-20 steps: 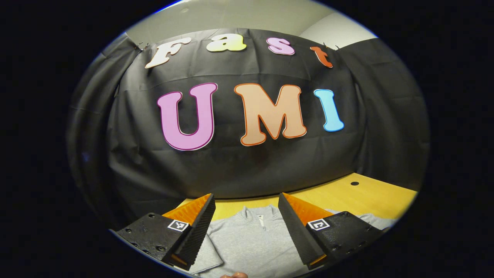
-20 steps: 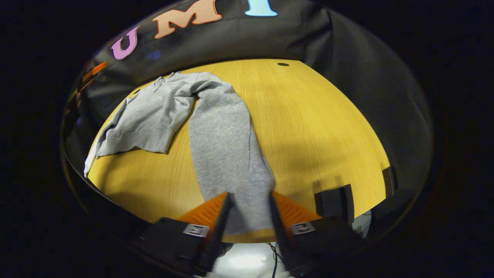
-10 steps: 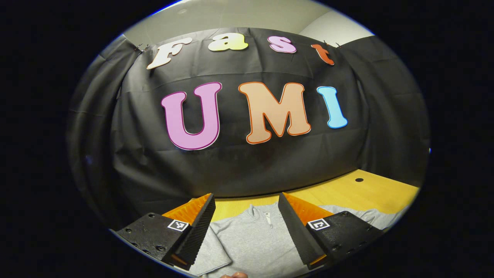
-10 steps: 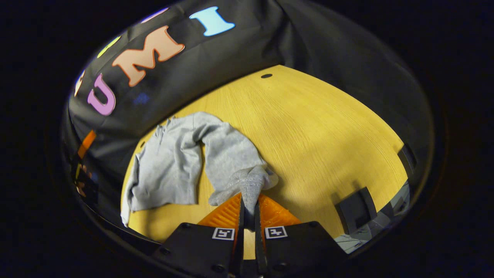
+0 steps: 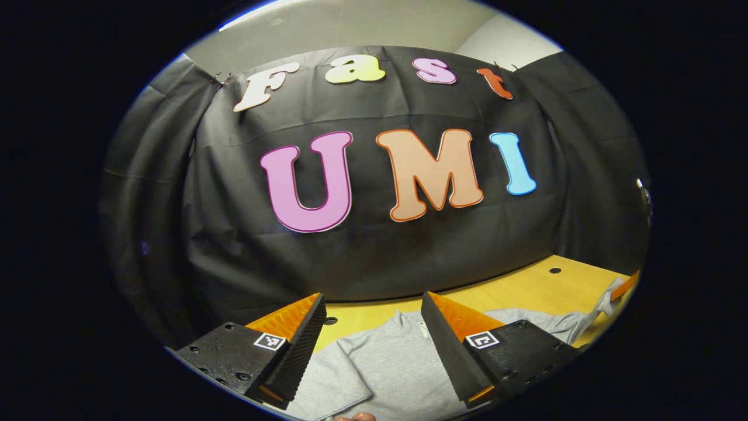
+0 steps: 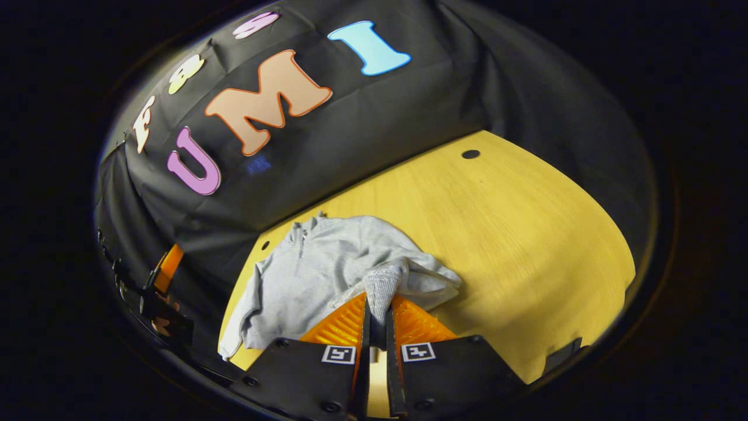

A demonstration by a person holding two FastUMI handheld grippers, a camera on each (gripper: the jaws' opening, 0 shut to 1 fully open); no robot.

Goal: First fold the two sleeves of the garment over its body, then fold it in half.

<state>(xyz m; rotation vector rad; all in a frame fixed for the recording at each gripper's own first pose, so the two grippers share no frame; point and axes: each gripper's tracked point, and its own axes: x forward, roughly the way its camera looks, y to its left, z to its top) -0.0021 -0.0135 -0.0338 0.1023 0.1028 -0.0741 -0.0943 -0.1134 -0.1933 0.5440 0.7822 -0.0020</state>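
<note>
Left gripper view: left gripper hangs spread wide, grasping nothing, above the grey sweatshirt on the yellow table. Right gripper view: right gripper is clenched on the sleeve cuff, lifted over the sweatshirt's body, table's near left.

The left gripper has two wedge-shaped fingers with ribbed faces on blocky black mounts dotted with screws. Each mount carries a small square black-and-white marker near the finger's base. The right gripper has the same build and markers.
</note>
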